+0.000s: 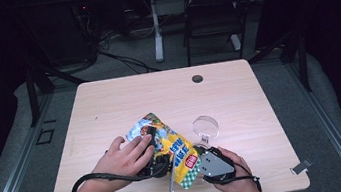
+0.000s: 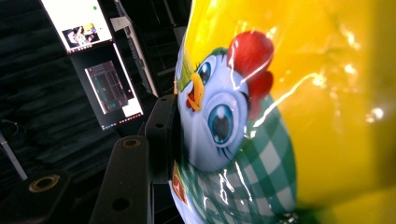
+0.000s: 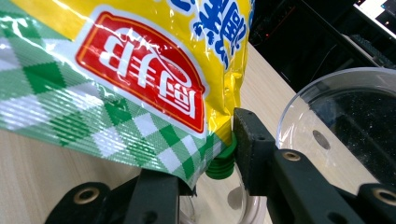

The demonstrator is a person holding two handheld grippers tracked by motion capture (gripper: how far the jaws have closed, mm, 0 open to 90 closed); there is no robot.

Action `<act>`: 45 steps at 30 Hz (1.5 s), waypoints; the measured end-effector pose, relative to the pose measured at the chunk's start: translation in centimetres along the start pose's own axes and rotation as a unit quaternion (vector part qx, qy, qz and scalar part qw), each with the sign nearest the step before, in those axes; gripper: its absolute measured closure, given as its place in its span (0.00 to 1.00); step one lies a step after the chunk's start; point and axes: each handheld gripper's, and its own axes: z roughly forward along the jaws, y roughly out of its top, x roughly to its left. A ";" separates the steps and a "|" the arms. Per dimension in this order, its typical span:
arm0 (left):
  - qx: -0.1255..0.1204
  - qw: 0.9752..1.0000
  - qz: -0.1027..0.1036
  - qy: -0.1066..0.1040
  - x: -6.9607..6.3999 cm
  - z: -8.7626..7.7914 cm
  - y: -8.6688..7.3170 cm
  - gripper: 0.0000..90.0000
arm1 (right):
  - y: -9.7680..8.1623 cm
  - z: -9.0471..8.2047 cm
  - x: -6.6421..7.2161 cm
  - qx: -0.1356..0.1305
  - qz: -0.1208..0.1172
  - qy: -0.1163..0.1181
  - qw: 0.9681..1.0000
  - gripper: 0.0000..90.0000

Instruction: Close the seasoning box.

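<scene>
Pouch lying at table 6 o'clock edge; left gripper clamping pouch body from 9 o'clock; right gripper pinching green spout at 4 o'clock; clear dish just beside at 2 o'clock.

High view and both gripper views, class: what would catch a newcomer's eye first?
A bright yellow pouch with a cartoon chicken lies near the table's front edge, held between the left gripper and the right gripper. Its green spout sits by a clear dish.
</scene>
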 end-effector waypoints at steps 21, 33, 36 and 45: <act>0.010 1.000 0.012 -0.010 0.3 0.0 0.0 0.63 | -0.2 0.4 -0.2 -0.009 0.025 0.014 1.000 0.79; 0.010 1.000 0.022 -0.009 0.4 0.0 0.2 0.63 | -0.3 0.4 -0.1 -0.006 0.022 0.013 1.000 0.79; 0.010 1.000 0.026 -0.010 0.4 -0.1 0.3 0.63 | -0.4 0.4 0.0 -0.006 0.016 0.011 1.000 0.79; 0.008 1.000 0.029 -0.003 0.5 -0.2 0.4 0.64 | -0.3 0.4 0.3 0.004 -0.007 -0.004 1.000 0.79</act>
